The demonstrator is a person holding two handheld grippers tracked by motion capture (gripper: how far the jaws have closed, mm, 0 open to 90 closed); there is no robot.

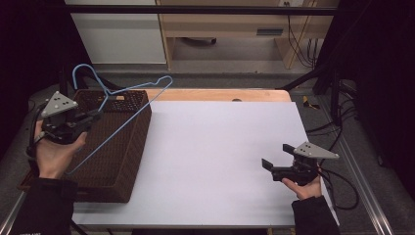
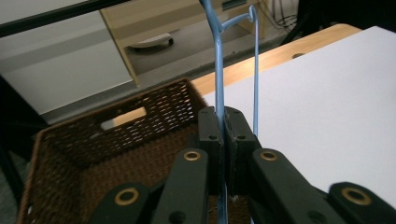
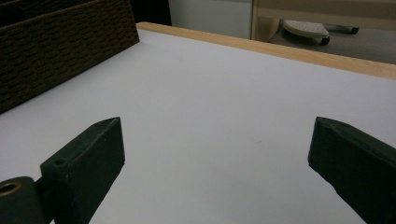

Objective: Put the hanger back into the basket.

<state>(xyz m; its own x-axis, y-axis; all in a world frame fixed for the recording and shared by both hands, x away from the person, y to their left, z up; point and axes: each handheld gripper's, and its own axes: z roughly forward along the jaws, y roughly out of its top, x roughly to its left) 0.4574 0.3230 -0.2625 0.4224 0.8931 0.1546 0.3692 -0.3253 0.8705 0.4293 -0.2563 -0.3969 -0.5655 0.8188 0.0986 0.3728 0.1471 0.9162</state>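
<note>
A light blue wire hanger [image 1: 128, 89] hangs over the brown wicker basket [image 1: 129, 147] at the table's left. My left gripper [image 1: 96, 116] is shut on one wire of the hanger, above the basket's left side. In the left gripper view the jaws pinch the hanger [image 2: 219, 70], whose hook end rises past the top edge, with the basket [image 2: 84, 154] below. My right gripper [image 1: 275, 161] stands open at the right of the white table top [image 1: 215, 147], held low with nothing between its jaws. In the right gripper view its fingers [image 3: 88, 163] spread wide over the bare white surface.
The basket's woven side [image 3: 60, 46] lies far off to the left in the right gripper view. A wooden strip [image 1: 220, 94] edges the table's far side. Cables [image 1: 342, 181] trail at the right edge. A white cabinet [image 1: 117, 34] and wooden furniture [image 1: 225, 24] stand behind.
</note>
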